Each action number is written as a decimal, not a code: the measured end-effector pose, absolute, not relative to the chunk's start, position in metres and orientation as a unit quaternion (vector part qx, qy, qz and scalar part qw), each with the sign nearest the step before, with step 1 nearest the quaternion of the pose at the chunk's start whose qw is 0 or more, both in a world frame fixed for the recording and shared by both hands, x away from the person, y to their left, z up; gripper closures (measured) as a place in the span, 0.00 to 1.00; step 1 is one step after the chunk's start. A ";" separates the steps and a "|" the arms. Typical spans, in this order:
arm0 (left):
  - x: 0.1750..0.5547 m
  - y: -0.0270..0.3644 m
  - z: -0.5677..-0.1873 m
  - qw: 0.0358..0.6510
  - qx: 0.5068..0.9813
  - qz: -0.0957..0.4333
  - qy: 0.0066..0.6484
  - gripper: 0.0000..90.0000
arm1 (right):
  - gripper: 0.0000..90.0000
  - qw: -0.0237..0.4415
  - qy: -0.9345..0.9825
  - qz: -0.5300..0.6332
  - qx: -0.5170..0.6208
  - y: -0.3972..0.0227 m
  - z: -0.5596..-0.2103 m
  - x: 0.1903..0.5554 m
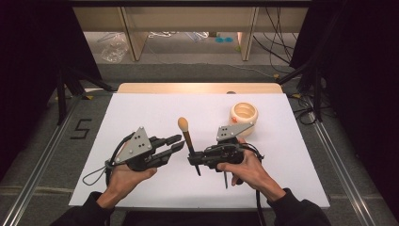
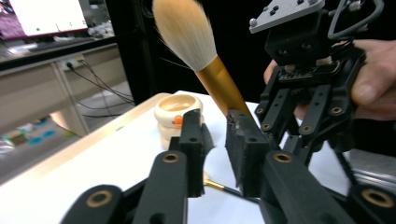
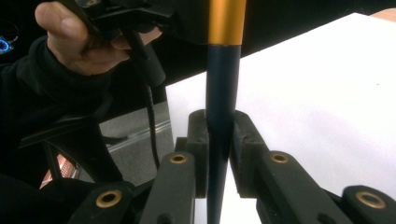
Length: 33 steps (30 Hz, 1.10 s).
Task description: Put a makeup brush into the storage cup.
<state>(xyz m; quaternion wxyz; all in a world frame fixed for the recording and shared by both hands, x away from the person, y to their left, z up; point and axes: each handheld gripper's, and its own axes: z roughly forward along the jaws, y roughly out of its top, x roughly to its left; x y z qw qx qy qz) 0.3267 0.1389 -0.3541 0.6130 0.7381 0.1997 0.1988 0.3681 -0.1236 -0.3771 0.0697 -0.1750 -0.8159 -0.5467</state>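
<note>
Across the white table (image 1: 155, 108), the right gripper (image 1: 195, 159) clamps its jaws on the dark handle of a makeup brush (image 1: 187, 138) near the centre. That brush has a gold ferrule and a tan, fluffy head; its long axis runs near to far, head pointing far. Left of it, the left gripper (image 1: 177, 142) holds its jaws apart, gripping nothing. A cream ring-shaped holder (image 1: 243, 117) sits far right. A "5" (image 1: 81, 128) marks the floor at left.

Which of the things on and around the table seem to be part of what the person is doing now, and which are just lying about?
In use:
- makeup brush, clamped by its dark handle in the right tool
- left tool, open beside the brush
- cream holder, possibly its destination

Lying about:
- thin second brush under the right hand
- clear plastic bag on the floor beyond
</note>
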 end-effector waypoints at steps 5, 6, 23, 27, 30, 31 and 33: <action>0.327 0.139 -0.355 0.626 0.736 0.170 0.196 0.73 | 0.89 0.068 -0.814 -0.550 -0.173 -0.122 -0.378 0.368; 0.327 0.139 -0.355 0.628 0.735 0.166 0.197 0.73 | 0.89 0.068 -0.816 -0.549 -0.167 -0.122 -0.378 0.368; 0.329 0.136 -0.356 0.648 0.728 0.112 0.193 0.81 | 0.89 0.064 -0.824 -0.544 -0.146 -0.113 -0.381 0.363; 0.331 0.137 -0.358 0.661 0.718 0.087 0.201 0.84 | 0.89 0.060 -0.822 -0.548 -0.140 -0.113 -0.381 0.363; 0.332 0.138 -0.360 0.670 0.708 0.068 0.213 0.85 | 0.89 0.057 -0.822 -0.550 -0.139 -0.113 -0.381 0.363; 0.332 0.138 -0.360 0.671 0.706 0.068 0.216 0.86 | 0.89 0.056 -0.821 -0.551 -0.138 -0.113 -0.381 0.363; 0.334 0.139 -0.360 0.677 0.703 0.063 0.210 0.86 | 0.89 0.057 -0.820 -0.552 -0.142 -0.112 -0.381 0.362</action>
